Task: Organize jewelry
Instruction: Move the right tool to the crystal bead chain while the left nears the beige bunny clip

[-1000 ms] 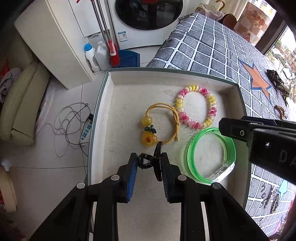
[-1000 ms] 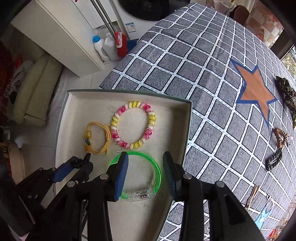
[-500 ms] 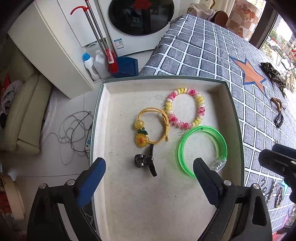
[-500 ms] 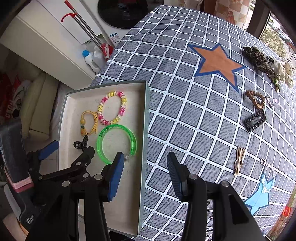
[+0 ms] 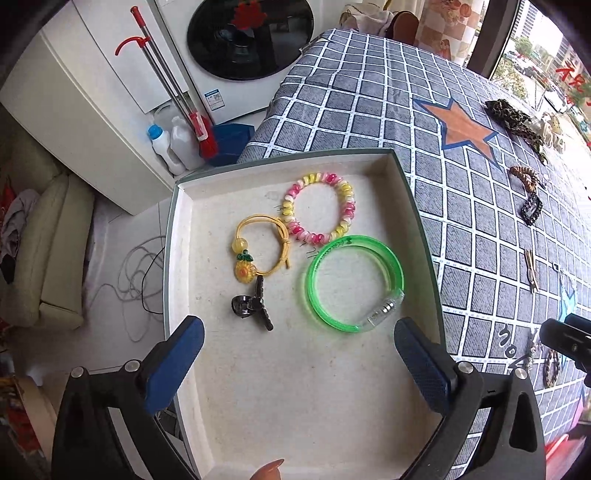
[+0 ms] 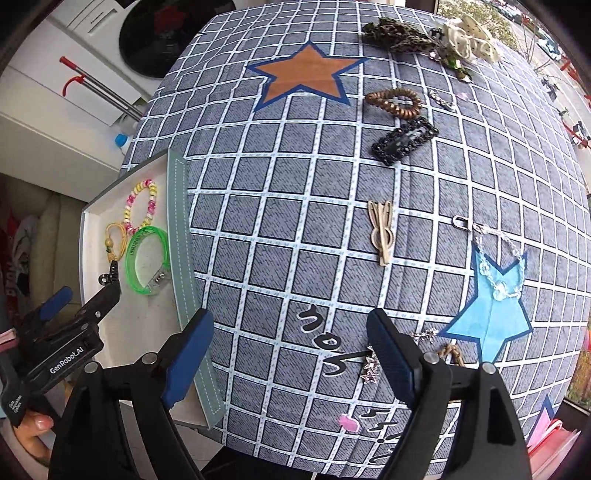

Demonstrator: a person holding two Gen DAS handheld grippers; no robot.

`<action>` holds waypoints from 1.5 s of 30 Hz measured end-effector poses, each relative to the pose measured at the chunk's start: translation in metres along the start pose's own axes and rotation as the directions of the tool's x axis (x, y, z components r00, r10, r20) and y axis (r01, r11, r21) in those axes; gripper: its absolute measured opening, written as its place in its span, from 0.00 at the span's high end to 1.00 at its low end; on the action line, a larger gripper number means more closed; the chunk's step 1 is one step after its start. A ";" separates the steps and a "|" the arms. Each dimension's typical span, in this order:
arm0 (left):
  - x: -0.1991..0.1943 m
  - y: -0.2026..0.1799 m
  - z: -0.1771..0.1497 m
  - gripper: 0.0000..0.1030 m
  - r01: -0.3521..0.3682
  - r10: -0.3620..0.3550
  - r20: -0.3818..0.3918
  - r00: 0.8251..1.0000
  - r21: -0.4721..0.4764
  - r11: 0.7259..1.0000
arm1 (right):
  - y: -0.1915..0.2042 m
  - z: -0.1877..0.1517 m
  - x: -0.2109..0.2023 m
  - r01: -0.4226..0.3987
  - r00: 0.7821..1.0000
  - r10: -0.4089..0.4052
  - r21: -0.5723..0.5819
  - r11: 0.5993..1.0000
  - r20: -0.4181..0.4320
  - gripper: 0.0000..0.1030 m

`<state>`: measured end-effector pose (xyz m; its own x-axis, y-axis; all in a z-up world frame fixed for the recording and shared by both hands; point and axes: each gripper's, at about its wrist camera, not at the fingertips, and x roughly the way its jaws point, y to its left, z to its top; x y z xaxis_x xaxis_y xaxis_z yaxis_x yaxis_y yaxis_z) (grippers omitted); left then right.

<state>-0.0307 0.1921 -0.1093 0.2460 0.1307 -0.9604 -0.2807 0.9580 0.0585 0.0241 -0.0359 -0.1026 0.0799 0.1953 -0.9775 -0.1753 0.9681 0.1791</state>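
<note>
A white tray (image 5: 207,280) holds a pink-yellow bead bracelet (image 5: 318,208), a yellow cord bracelet with a sunflower charm (image 5: 258,249), a green bangle (image 5: 354,282) and a small black hair clip (image 5: 253,304). My left gripper (image 5: 299,362) is open and empty, above the tray's near part. My right gripper (image 6: 291,350) is open and empty over the checked cloth, right of the tray (image 6: 177,221). On the cloth lie a beige hair clip (image 6: 382,230), a black lace clip (image 6: 404,140), a brown scrunchie (image 6: 393,101) and a clear chain necklace (image 6: 498,269).
A leopard scrunchie (image 6: 395,33) and a white bow (image 6: 469,40) lie at the cloth's far edge. Small silver charms (image 6: 371,369) and a pink bit (image 6: 349,422) lie near my right gripper. Left of the table are a washing machine (image 5: 251,40), bottles (image 5: 166,147) and floor cables (image 5: 136,273).
My left gripper opened, let go of the black hair clip in the tray and pulled back. My right gripper swung right from over the tray to over the cloth and opened wider.
</note>
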 end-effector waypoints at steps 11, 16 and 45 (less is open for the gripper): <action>-0.026 -0.097 0.006 0.00 0.091 -0.092 -0.006 0.996 0.189 0.978 | -0.110 -0.050 -0.013 0.055 0.998 -0.046 0.224 0.973 -0.046 0.16; -0.029 -0.140 0.006 0.00 0.123 -0.119 -0.030 0.992 0.253 0.960 | -0.147 -0.068 -0.016 0.086 0.996 -0.072 0.292 0.952 -0.058 0.16; 0.032 -0.231 0.019 0.00 0.151 -0.117 -0.159 0.980 0.226 0.962 | -0.186 0.007 -0.004 0.129 0.991 -0.134 0.133 0.983 0.024 0.16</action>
<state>0.0594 -0.0202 -0.1483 0.1260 -0.0242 -0.9917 -0.0229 0.9994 -0.0273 0.0630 -0.2158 -0.1317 0.1264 0.0680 -0.9896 -0.0319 0.9974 0.0644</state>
